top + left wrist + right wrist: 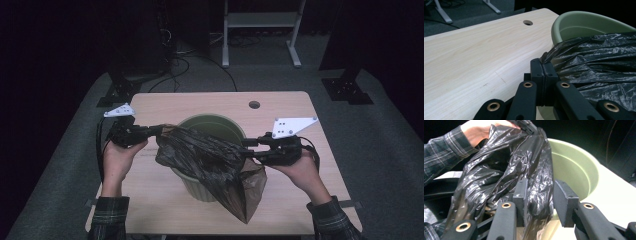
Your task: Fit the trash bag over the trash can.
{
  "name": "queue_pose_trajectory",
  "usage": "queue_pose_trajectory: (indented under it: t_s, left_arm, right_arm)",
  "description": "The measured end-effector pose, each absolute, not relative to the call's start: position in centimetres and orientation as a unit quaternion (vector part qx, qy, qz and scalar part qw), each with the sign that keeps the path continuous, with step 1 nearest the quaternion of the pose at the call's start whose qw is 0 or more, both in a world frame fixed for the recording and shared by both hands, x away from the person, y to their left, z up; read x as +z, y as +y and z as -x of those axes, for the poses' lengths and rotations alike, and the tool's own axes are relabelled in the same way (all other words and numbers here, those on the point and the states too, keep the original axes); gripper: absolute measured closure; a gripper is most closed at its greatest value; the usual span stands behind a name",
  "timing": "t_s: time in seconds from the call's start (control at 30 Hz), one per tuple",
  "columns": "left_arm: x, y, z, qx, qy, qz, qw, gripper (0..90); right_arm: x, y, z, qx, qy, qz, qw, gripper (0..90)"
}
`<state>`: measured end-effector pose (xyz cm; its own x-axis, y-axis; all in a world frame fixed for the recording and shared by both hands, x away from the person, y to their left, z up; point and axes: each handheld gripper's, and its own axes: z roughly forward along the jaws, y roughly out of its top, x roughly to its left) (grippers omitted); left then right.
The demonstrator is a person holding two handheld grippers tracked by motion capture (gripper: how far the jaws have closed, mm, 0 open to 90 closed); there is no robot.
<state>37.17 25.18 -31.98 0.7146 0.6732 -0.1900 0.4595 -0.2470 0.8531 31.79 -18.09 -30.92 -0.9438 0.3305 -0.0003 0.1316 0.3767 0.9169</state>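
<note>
Table (pixel 150 200): bin (pixel 200 125) at centre; bag (pixel 210 160) draped across its rim and front, between left gripper (pixel 161 130) and right gripper (pixel 246 148).

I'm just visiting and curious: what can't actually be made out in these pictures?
- Inside of the green plastic bin: in the high view the crumpled black plastic bag covers most of it.
- The bin's base: hidden by the bag in the high view, cut off in both gripper views.
- Right hand-held gripper: jaws apart, bag between them; whether a pad presses it is unclear.
</note>
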Motion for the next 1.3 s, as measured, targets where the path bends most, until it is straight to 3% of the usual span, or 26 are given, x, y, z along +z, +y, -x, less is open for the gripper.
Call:
queue_pose_trajectory:
  t_s: [0.13, 0.3, 0.6, 0.87, 1.3]
  left_arm:
    - [-32.0, 25.1, -37.2, 0.108, 0.362, -0.782, 0.495, 89.6]
    - [-31.9, 25.2, -37.1, 0.107, 0.361, -0.782, 0.497, 89.6]
    - [-31.6, 24.8, -37.8, 0.124, 0.365, -0.786, 0.484, 89.6]
    - [-32.4, 24.1, -40.2, 0.135, 0.382, -0.79, 0.459, 89.7]
    - [-37.4, 23.8, -41.3, 0.088, 0.409, -0.809, 0.412, 89.7]
  right_arm:
    - [-31.6, -17.4, -32.6, 0.53, 0.831, -0.15, 0.073, 63.3]
    - [-31.7, -17.0, -32.8, 0.523, 0.836, -0.147, 0.075, 90.0]
    - [-30.9, -18.2, -34.6, 0.556, 0.801, -0.185, 0.122, 90.0]
    - [-31.7, -18.2, -39.6, 0.552, 0.775, -0.254, 0.173, 90.0]
    - [-37.4, -17.9, -41.5, 0.502, 0.797, -0.305, 0.143, 90.0]
